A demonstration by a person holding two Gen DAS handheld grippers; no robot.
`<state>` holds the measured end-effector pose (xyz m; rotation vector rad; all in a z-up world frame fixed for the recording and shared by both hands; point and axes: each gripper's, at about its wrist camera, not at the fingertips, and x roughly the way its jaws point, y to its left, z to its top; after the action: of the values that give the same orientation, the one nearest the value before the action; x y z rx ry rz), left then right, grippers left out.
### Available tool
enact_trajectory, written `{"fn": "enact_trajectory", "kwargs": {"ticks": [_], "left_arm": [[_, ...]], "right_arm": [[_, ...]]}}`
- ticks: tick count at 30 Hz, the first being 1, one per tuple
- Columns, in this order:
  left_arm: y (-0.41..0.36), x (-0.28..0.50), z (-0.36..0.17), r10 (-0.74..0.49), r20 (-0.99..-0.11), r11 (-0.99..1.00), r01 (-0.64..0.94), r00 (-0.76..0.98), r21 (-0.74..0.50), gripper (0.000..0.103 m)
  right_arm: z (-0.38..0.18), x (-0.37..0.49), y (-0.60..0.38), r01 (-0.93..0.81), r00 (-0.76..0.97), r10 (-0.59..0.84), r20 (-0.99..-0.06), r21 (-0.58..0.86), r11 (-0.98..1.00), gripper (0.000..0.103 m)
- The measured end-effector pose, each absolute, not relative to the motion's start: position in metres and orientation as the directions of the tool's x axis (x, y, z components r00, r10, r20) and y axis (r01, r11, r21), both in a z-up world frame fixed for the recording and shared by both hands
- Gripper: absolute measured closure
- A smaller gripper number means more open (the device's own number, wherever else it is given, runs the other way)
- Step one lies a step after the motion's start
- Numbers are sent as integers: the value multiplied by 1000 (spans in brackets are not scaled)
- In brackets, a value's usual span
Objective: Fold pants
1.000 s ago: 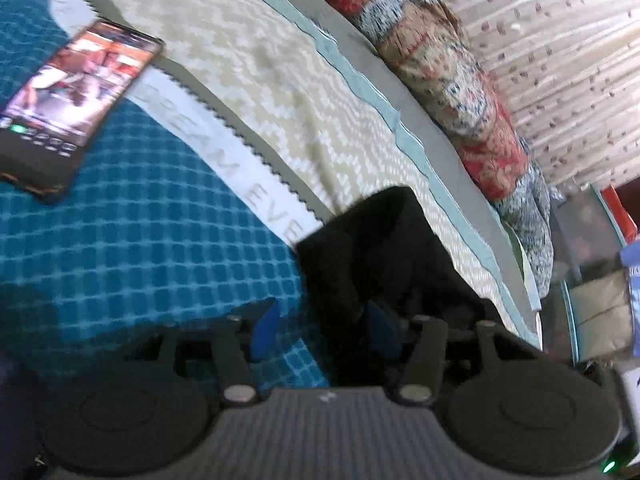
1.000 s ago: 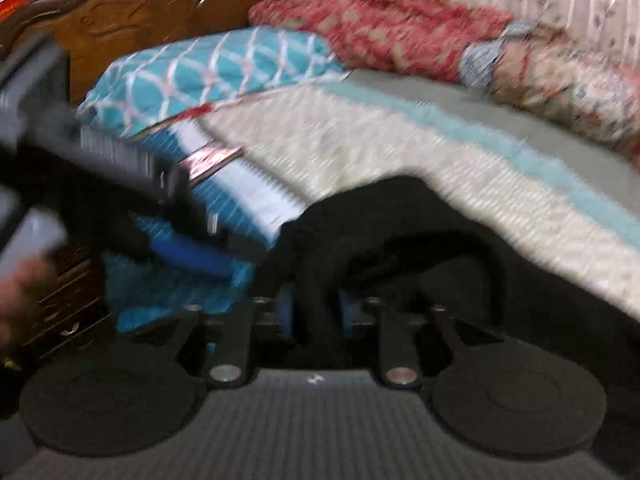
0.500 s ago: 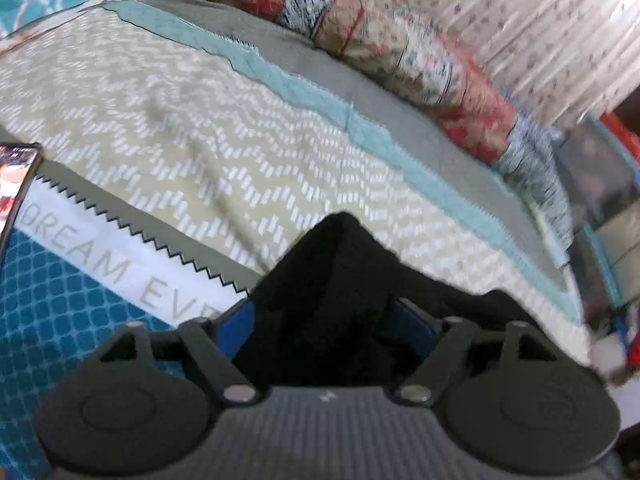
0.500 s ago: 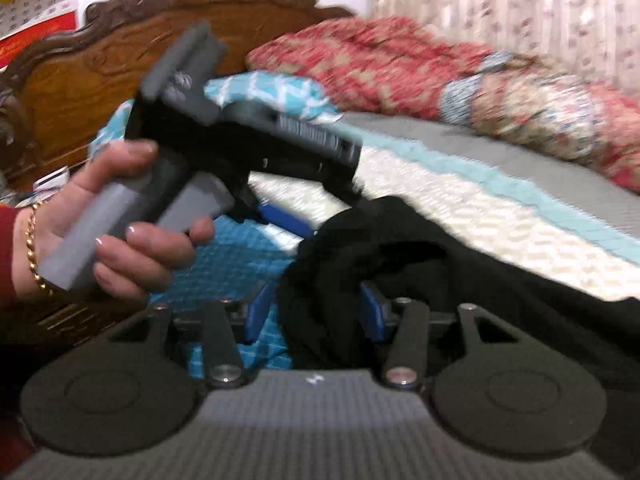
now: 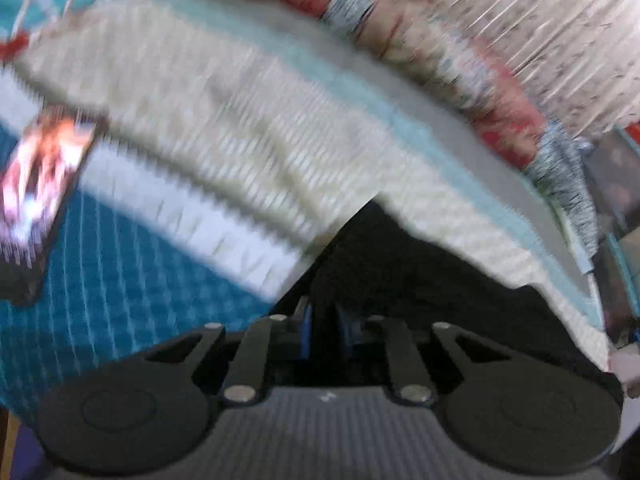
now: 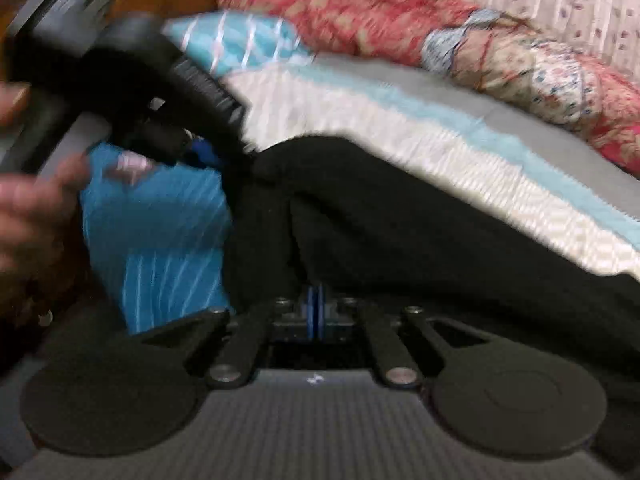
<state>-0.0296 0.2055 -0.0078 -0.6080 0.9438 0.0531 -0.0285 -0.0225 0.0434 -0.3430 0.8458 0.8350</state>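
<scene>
No lettering can be read here; motion blur smears both views. The white band on the bedcover and the lit phone screen show only streaks.

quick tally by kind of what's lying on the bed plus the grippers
black pants: 1
phone: 1
teal pillow: 1
rolled floral quilt: 1
grippers: 2, the left gripper and the right gripper, each closed on pants fabric
total: 6
</scene>
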Motion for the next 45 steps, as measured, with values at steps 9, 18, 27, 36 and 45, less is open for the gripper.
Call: {"fn": "enact_trajectory", "kwargs": {"ticks": [9,18,27,36,45], "left_arm": [[214,-47,35,-125,-696,846,-291,707,-447,77],[196,16,30,-153,-734,907,-201,662,-371,9],[177,28,-4,5,-778,941,-266,628,-209,100],[227,-9,21,84,-751,867,-420,655,-268,91],[138,15,65,-214,-643,918,-74,735,-390,78]], "right_arm": [[88,-21,-58,-702,430,608,-668,176,690,64],[92,-14,-108,-498,547,517,-659,239,833,64],[59,17,-107,-379,475,486,-734,328,865,64],[56,9,-116,-383,425,526,-736,380,842,62],[91,7,-148,-335,577,504,-643,376,864,61]]}}
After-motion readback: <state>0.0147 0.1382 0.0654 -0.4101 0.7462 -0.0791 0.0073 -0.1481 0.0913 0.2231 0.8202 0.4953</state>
